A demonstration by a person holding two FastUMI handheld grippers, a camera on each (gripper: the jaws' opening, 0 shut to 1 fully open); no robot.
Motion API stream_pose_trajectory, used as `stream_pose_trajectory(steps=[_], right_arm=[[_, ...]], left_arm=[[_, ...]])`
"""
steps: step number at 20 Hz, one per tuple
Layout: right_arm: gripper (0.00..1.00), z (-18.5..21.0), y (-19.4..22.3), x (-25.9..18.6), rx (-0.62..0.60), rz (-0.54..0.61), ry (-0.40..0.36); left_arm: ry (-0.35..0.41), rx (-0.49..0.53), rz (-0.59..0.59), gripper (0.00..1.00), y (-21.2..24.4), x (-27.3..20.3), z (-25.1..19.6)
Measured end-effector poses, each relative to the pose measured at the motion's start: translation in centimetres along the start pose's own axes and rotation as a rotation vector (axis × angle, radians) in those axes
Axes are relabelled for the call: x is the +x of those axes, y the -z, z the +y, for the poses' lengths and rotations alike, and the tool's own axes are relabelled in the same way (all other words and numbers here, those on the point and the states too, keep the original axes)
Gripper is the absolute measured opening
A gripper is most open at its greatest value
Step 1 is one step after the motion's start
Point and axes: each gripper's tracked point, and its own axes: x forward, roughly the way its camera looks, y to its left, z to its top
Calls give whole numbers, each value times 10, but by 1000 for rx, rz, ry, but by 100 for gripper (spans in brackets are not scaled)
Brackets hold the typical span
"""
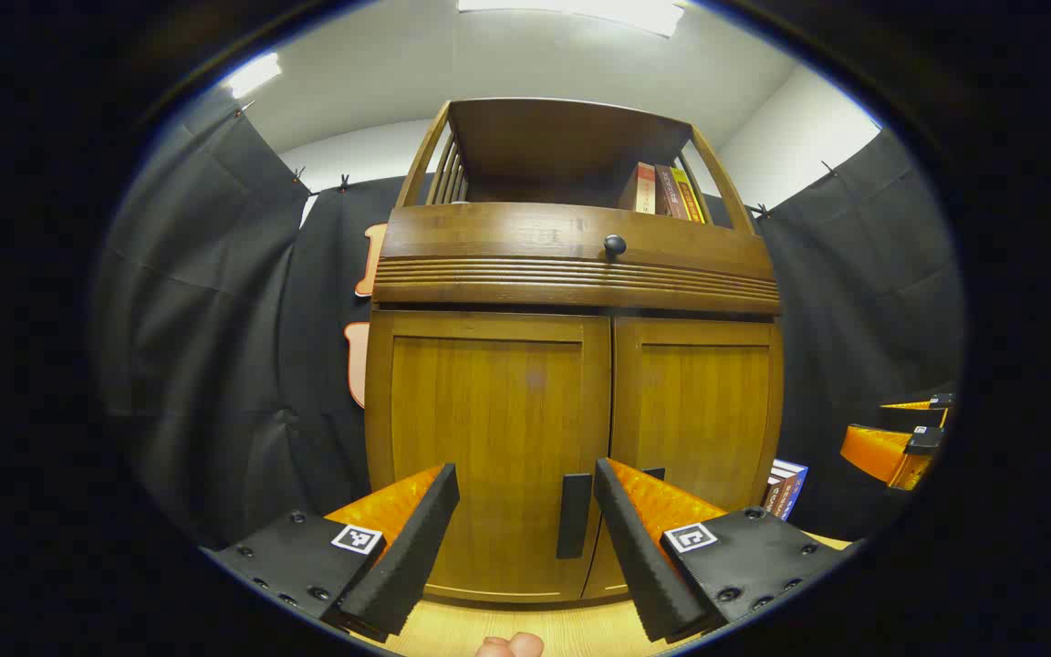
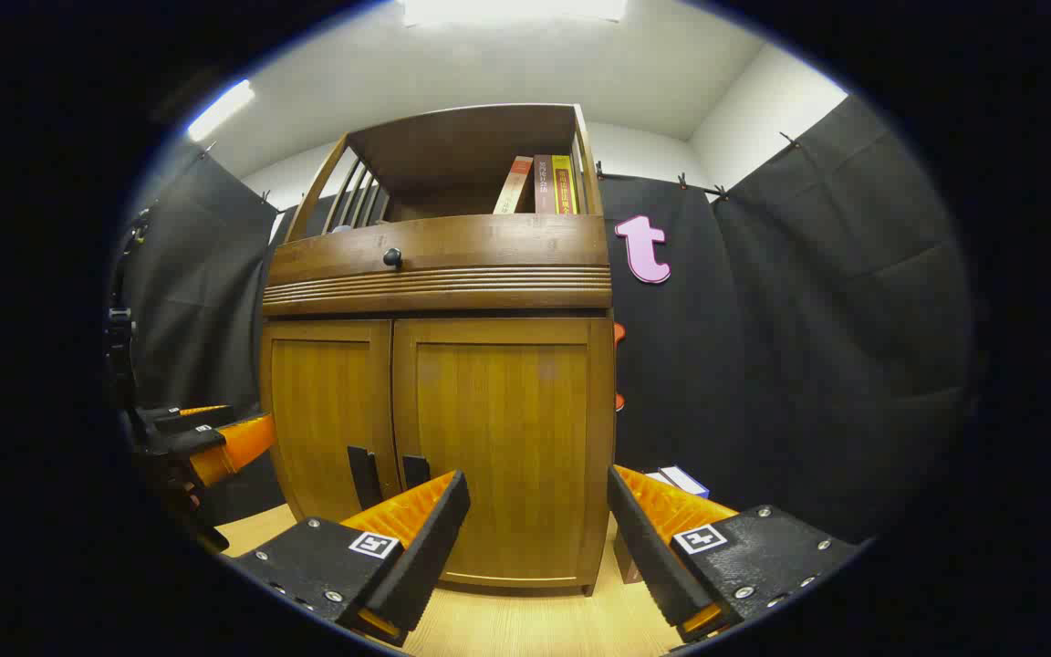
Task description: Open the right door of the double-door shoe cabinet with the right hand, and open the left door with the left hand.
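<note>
A wooden shoe cabinet stands in front of me with both lower doors shut. The left door carries a black vertical handle. My left gripper is open, its fingers framing that handle a short way off. In the right gripper view the right door and its black handle stand beside the left door's handle. My right gripper is open in front of the right door, its handle just left of the gap. The other gripper shows at the far left.
Books stand on the cabinet's open top shelf above a drawer with a round black knob. A small box lies right of the cabinet on the light wooden floor. Black cloth walls close in on both sides.
</note>
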Motion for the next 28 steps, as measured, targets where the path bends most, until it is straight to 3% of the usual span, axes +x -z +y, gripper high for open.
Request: stream_pose_trajectory(steps=[10, 18, 24, 28], right_arm=[[94, 10, 5, 3, -12, 0, -11], [94, 12, 10, 8, -6, 9, -13], [94, 7, 16, 14, 18, 14, -3], [94, 12, 21, 18, 49, 27, -16]], left_arm=[[-13, 35, 0, 99, -2, 0, 8], [-21, 37, 9, 94, -1, 5, 8], [-16, 43, -8, 99, -5, 8, 5], [-20, 55, -10, 95, -5, 9, 7]])
